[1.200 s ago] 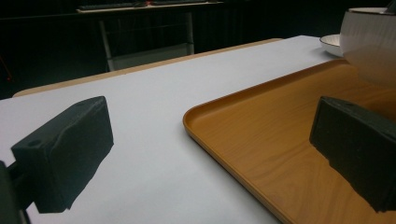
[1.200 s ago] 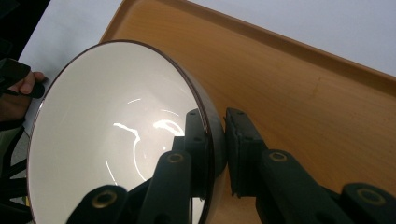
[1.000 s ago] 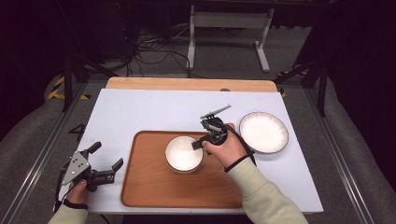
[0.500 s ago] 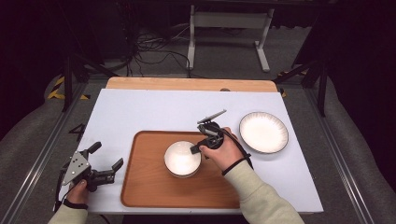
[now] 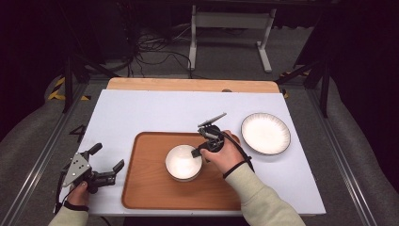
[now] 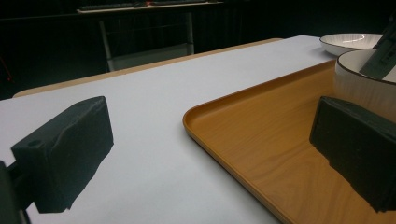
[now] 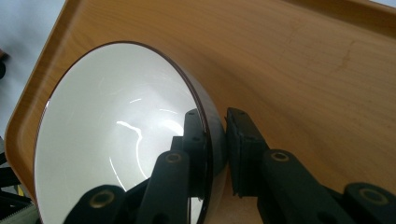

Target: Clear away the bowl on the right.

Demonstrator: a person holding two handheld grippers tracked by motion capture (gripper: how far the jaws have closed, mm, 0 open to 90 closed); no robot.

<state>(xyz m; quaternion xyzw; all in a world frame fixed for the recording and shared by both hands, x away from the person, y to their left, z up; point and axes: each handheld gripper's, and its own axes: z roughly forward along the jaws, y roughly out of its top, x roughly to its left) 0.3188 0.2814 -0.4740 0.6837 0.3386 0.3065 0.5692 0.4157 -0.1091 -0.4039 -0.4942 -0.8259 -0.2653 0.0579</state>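
1. So, the white bowl (image 5: pixel 183 162) sits on the wooden tray (image 5: pixel 150 193), roughly in the middle of it, a bit toward the far edge. In the right gripper view the bowl (image 7: pixel 112 140) has a glossy white inside and a thin dark rim, and it looks tipped in that camera, though the camera itself is turned, so I can't say it's really tilted.
2. Right gripper (image 5: pixel 197 153) is clamped on the bowl's rim on the side nearest the plate. One jaw is inside the bowl, the other presses the outer wall, and the gap between them is narrow, just the bowl's wall.
3. The person's right hand (image 5: pixel 225 154) wraps the gripper body just beside the bowl, with a pale sleeve running off toward the bottom edge.
4. Tray lies on the white table cover (image 5: pixel 141 113), near the person's edge.
5. A second dish, a shallow white plate (image 5: pixel 266 133) with a dark rim, rests on the cover to the right of the tray, apart from it.
6. Left gripper (image 5: pixel 106 165) is held low off the tray's left side, well apart from the bowl. Its jaws stand wide with nothing between them; in the left gripper view the tray's corner (image 6: pixel 261 154) lies between the two black pads.
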